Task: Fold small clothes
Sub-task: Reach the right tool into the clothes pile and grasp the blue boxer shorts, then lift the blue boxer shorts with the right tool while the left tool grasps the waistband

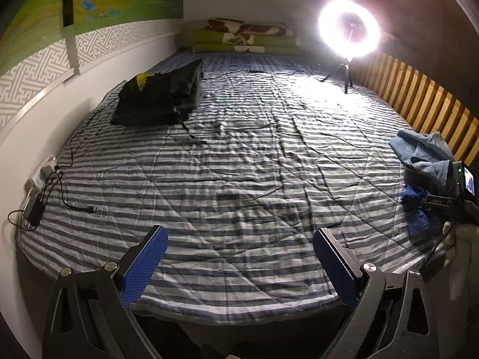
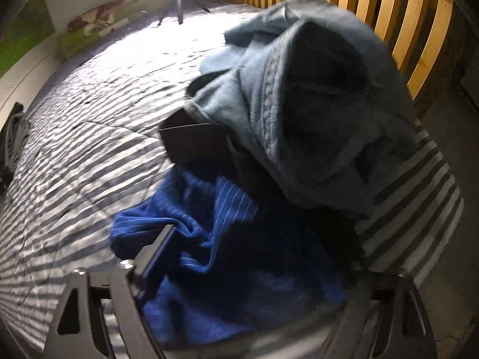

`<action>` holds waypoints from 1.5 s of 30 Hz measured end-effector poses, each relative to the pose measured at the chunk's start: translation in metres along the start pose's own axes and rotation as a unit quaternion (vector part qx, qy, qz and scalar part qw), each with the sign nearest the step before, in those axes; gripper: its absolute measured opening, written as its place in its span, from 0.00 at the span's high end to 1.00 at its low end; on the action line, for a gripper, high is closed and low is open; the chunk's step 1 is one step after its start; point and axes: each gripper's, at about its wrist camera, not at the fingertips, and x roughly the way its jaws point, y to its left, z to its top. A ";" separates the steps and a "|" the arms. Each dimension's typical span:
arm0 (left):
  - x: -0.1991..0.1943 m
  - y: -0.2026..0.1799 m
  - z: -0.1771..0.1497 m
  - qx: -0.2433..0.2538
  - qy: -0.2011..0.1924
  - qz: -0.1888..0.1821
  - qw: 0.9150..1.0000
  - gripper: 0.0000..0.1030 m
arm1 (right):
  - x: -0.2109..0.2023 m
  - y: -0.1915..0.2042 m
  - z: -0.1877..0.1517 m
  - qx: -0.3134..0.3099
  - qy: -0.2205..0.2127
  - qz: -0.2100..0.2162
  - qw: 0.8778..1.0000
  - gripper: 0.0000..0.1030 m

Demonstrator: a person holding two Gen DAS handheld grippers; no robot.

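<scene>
Two claws are in use over a bed (image 1: 239,155) with a striped cover. My left claw (image 1: 239,239) hangs above the near edge of the bed with its blue pads (image 1: 143,266) wide apart and nothing between them. My right claw (image 2: 239,257) is pushed into a pile of small clothes near the wooden slat rail (image 2: 413,30). A blue striped garment (image 2: 209,209) bunches between and over its fingers; only the left finger (image 2: 155,248) shows, the other side being buried, so I cannot tell whether the claw is clamped or apart. A light blue denim garment (image 2: 299,95) lies heaped behind the blue one, nearer the rail, touching it. A black folded item (image 1: 158,98) rests well apart from the rail, by the wall. A ring light (image 1: 348,28) stands at the rail's far end.
</scene>
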 end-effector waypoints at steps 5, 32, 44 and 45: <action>-0.004 0.017 -0.003 -0.014 -0.002 0.003 1.000 0.08 | -0.011 0.004 0.005 -0.022 0.003 0.029 0.999 0.91; -0.074 0.095 -0.013 -0.066 -0.051 0.084 0.993 0.09 | -0.176 0.243 -0.051 -0.220 -0.075 0.296 0.927 0.94; -0.020 0.087 0.002 -0.051 -0.018 0.045 0.998 0.09 | -0.117 0.232 -0.071 -0.204 0.032 0.338 0.918 0.68; -0.011 0.079 0.006 -0.040 -0.013 0.035 0.999 0.09 | -0.113 0.218 -0.069 -0.195 0.024 0.322 0.926 0.68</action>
